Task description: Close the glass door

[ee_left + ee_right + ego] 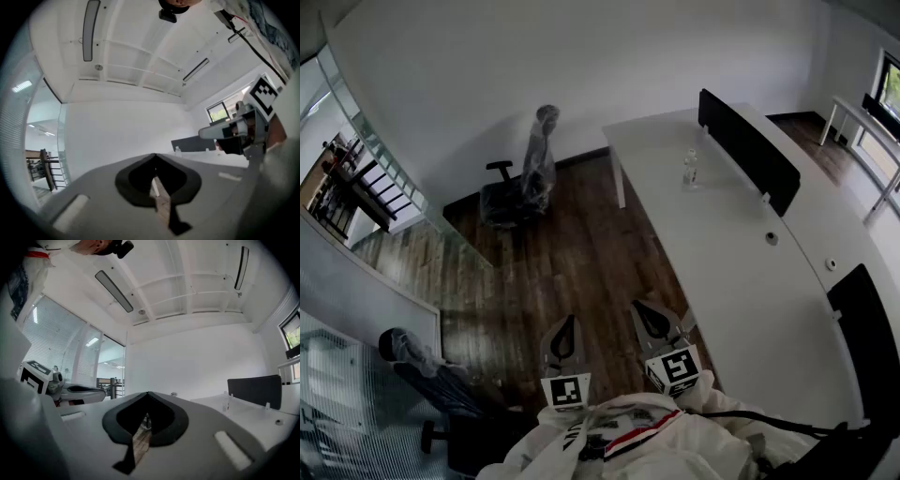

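The glass door is at the left of the head view, a tall pane with a greenish edge; a stair railing shows beyond it. It is also in the right gripper view, where the glass door is far off to the left. Both grippers are close to my body over the wooden floor, well away from the door. The left gripper is shut and holds nothing, and the left gripper has its tips meeting. The right gripper is also shut and holds nothing, and the right gripper points level across the room.
A long white desk with black dividers and a water bottle fills the right side. A plastic-wrapped office chair stands by the far wall. Another covered chair sits at the lower left beside a frosted panel.
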Motion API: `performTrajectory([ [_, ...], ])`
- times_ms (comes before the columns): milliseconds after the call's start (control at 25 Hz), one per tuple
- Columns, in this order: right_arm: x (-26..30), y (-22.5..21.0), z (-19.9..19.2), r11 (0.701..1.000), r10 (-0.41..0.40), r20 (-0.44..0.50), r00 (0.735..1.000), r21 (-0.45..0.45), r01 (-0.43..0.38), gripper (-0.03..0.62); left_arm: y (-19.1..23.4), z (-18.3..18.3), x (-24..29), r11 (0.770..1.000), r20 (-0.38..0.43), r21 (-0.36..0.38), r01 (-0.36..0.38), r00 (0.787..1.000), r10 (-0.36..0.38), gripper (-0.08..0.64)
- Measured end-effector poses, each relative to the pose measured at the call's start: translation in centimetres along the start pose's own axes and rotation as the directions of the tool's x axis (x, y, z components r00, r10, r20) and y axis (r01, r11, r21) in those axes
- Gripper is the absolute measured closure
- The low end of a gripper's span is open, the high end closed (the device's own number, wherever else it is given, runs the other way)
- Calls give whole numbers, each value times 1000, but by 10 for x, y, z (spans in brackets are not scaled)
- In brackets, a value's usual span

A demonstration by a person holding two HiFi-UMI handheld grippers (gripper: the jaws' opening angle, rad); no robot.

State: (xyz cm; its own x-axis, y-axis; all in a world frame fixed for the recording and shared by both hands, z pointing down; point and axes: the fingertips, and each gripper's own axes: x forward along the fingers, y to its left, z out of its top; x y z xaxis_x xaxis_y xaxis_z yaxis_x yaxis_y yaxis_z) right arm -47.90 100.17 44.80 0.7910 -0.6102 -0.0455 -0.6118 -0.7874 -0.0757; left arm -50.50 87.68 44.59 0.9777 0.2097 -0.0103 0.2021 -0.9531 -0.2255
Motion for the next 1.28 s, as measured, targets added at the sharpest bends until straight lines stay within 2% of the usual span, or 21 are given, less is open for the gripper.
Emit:
performTrajectory([
  [160,27,13,-12,1000,28,-18,999,9,-28,588,32,-25,1,999,9,5,-43,999,43,565],
  [480,59,42,-26,990,139,-33,990,25,-138,588,68,-42,-15,991,-41,-1,-131,991,131,565],
  [640,76,64,-37,971,230,-25,973,73,-228,588,79,-45,-26,986,-66,7,-168,984,168,565],
  [760,96,92,-48,950,308,-35,951,71,-305,588,102,-61,-38,974,-102,-4,-227,969,225,565],
  [880,126,117,-57,926,375,-36,926,55,-373,588,138,-77,-42,953,-116,-4,-302,947,299,565],
  [1040,189,147,-71,906,421,-48,906,67,-417,588,206,-105,-41,918,-96,3,-396,914,394,565],
  [1160,243,172,-83,897,440,-75,895,75,-435,588,262,-124,-31,900,-110,-9,-436,895,433,565],
  [1280,293,197,-91,893,449,-102,888,75,-443,588,313,-133,-20,899,-133,-4,-438,891,433,565],
])
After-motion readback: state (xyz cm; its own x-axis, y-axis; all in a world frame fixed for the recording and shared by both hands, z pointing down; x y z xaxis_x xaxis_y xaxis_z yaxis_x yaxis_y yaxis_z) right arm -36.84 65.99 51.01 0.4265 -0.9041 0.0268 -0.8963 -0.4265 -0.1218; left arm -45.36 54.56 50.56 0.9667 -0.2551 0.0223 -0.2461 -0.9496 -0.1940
